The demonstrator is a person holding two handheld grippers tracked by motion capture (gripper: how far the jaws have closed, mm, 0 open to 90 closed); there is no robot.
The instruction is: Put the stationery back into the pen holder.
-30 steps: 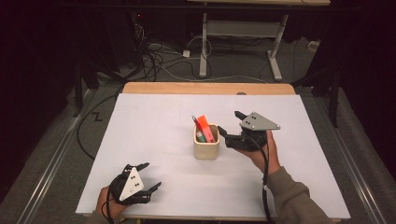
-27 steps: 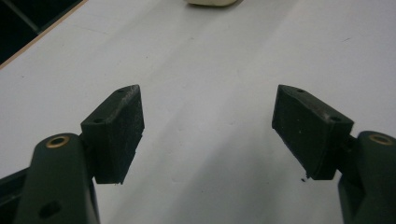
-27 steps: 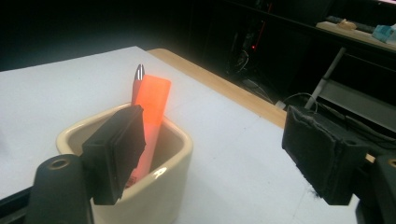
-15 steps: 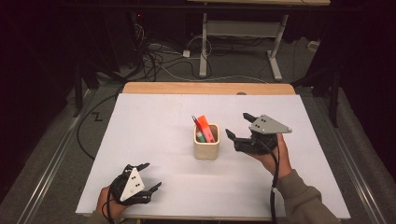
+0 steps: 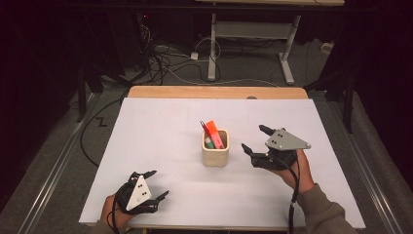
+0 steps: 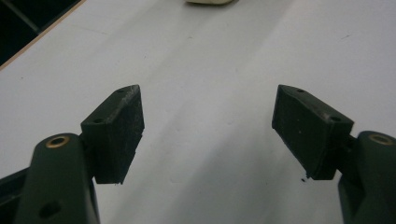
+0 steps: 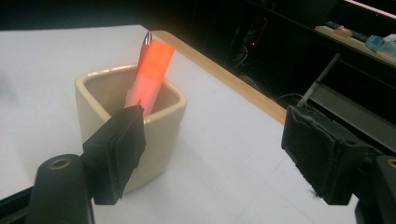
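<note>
A cream square cup (image 5: pixel 215 153) stands near the middle of the white table (image 5: pixel 160 126) with an orange marker (image 5: pixel 214 134) and a green one leaning inside. My right gripper (image 5: pixel 254 139) hangs open just right of the cup, nothing between its jaws. In the right gripper view the cup (image 7: pixel 128 116) and the orange marker (image 7: pixel 150 74) sit close behind the left jaw, and the gripper (image 7: pixel 212 156) is open. My left gripper (image 5: pixel 155 184) rests open near the table's front left corner. The left gripper view has that gripper (image 6: pixel 208 133) open over bare table.
The table's wooden far edge (image 5: pixel 214 91) borders a dark floor with cables (image 5: pixel 160 63) and a desk frame (image 5: pixel 251 34). White table surface spreads left of the cup and between the two grippers.
My right gripper has drawn back to the right and slightly toward the person, away from the cup. The left gripper has stayed put.
</note>
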